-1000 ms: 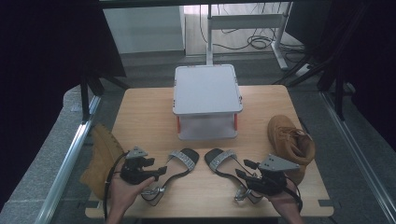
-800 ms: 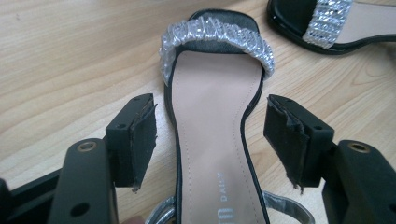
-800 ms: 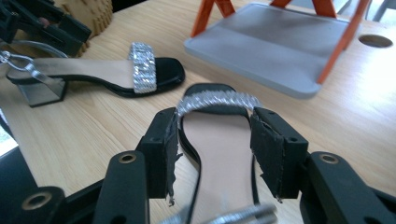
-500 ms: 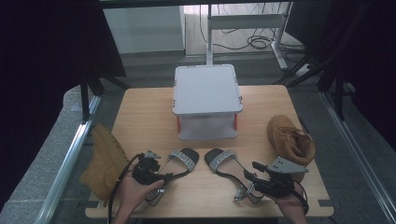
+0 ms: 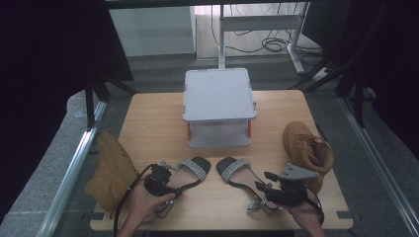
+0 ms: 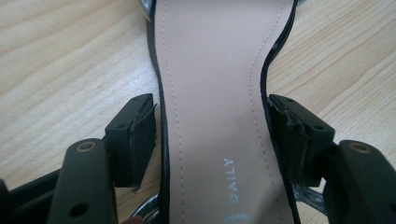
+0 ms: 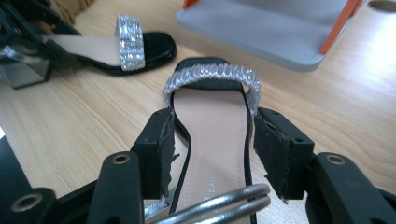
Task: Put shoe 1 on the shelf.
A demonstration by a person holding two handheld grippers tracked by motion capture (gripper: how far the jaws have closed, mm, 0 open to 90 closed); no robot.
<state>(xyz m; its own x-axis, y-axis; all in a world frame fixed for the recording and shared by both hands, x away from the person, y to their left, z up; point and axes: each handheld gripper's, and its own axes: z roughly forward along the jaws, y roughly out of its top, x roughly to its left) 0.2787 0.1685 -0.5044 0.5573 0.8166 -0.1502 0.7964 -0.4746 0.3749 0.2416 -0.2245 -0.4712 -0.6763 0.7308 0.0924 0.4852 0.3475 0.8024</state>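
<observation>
In front of the grey shelf stand (image 5: 219,94), two black sandals lay side by side on the table (image 5: 148,123). The left tool (image 6: 212,135) straddled the left sandal (image 5: 190,170), jaws open, pads just clear of its insole edges. The right tool (image 7: 212,154), jaws just opening, straddled the right sandal (image 7: 212,130), not gripping. Each sandal appeared light, with a stiff sole and slick edges; the waist looked best for gripping. Heels were cut off.

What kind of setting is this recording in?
Probably a lab or data-collection workspace: a wooden table with a small grey rack, a desk frame with loose cables behind, and dark curtains at the sides.
</observation>
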